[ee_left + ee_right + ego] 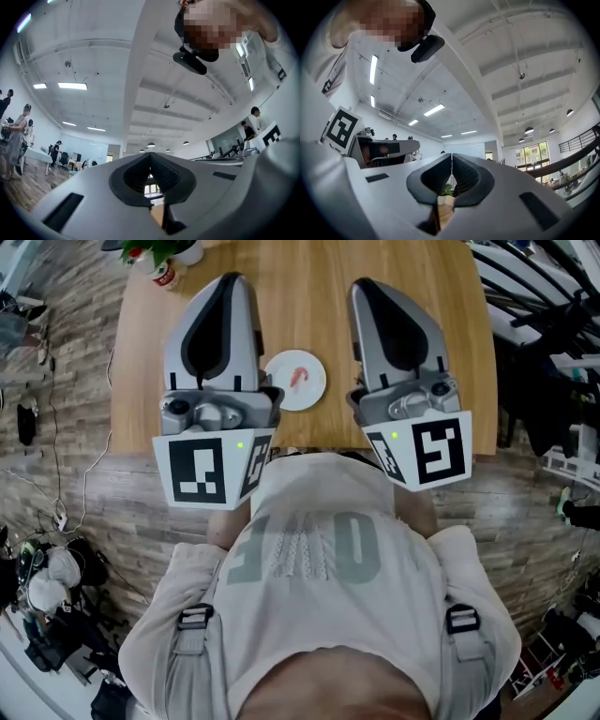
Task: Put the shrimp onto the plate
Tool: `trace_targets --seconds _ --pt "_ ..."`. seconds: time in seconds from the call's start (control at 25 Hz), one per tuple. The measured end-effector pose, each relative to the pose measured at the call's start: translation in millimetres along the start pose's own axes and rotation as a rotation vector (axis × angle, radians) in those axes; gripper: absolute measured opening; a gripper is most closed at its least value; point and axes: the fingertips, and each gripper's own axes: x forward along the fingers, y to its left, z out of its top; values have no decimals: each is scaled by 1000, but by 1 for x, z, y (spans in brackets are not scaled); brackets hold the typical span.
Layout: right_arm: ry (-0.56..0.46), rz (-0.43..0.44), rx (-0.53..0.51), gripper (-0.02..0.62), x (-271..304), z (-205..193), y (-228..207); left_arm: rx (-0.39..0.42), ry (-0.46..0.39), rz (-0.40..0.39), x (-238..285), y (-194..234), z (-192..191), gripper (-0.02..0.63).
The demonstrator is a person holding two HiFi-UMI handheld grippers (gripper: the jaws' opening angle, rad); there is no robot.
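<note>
A pink shrimp (298, 376) lies on a small white plate (311, 392) near the front edge of the wooden table (309, 296). Both grippers are held up close to the head camera, one on each side of the plate and well above it. My left gripper (229, 281) is shut with nothing between its dark pads, as the left gripper view (150, 155) confirms. My right gripper (361, 285) is also shut and empty, its pads meeting in the right gripper view (452, 155). Both gripper views look up at the ceiling; neither shows the shrimp.
A potted plant with a small bottle (161, 261) stands at the table's far left corner. Cables and bags (47, 577) lie on the floor to the left, metal racks (553, 343) stand to the right. People (16, 136) stand far off in the room.
</note>
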Motion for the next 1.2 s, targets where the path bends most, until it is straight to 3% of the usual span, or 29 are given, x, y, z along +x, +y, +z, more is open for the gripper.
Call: trace_targets --seconds 0.4,1.2 --pt "26 5 -28 21 -2 -5 7 24 -18 38 -9 9 10 9" --pt "20 1 -15 21 -12 -3 0 50 -28 11 -7 -7 23 9"
